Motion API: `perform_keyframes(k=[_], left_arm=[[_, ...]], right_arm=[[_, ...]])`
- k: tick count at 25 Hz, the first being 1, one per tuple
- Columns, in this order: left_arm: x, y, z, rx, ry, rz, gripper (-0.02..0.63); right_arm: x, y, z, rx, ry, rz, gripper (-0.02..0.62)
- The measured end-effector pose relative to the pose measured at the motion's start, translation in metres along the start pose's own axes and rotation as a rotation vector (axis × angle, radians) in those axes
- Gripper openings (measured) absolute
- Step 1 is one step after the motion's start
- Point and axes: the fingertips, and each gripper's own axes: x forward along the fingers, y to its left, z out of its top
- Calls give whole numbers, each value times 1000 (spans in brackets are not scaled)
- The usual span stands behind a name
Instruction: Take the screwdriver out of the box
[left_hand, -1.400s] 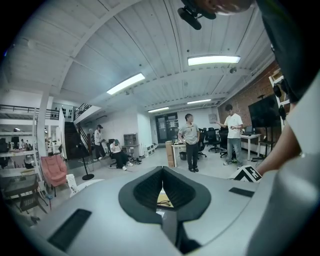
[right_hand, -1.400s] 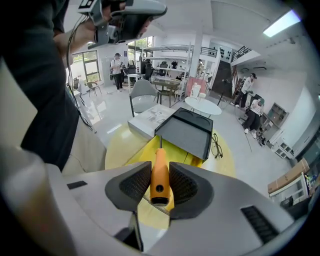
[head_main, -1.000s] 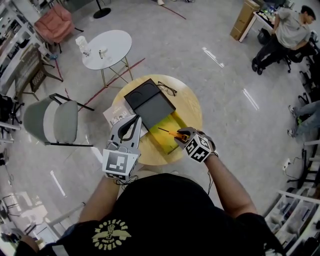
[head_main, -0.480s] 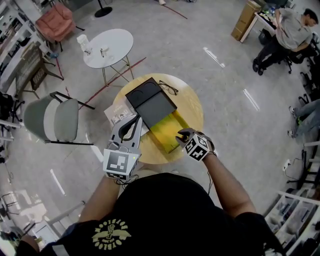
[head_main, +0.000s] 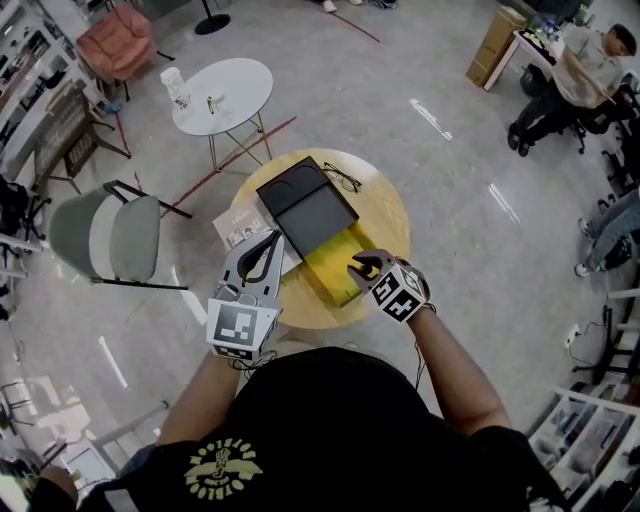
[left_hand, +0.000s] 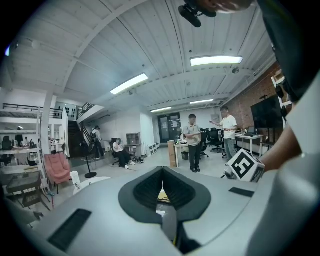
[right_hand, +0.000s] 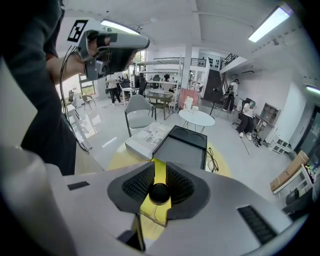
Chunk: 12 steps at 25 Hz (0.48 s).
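The screwdriver (right_hand: 159, 192) sits between the jaws of the right gripper (head_main: 358, 268). In the right gripper view only its round black butt shows, end-on, with a ribbed pad against each side. These jaws have just been closing, and they stand narrow, clamped on the tool. In the head view the gripper hides the tool, so I cannot tell whether its tip is clear of the box.

The box (head_main: 330, 258) lies open just below and beyond the jaws. Its yellow inside faces up and its black lid (head_main: 308, 208) is folded back away from the person.

The box rests on a round wooden tabletop (head_main: 388, 215). Glasses (head_main: 343, 180) lie just past the lid, and a white booklet (head_main: 236, 226) lies at the lid's left, partly under it.

The left gripper (head_main: 270, 243) hangs over the tabletop's left edge near the booklet, its jaws tip to tip with nothing between them.

On the floor beyond stand a grey chair (head_main: 108, 238) and a white round table (head_main: 222, 95).
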Motion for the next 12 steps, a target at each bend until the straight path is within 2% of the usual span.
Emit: perform_keyframes(k=[6, 12], left_arm=[[-5, 0, 0, 4, -2, 1, 17], [-6, -2, 0, 9, -8, -3, 17]], right_arm=[[-20, 1, 42, -9, -67, -9, 87], [-35, 3, 66, -1, -108, 2, 86]])
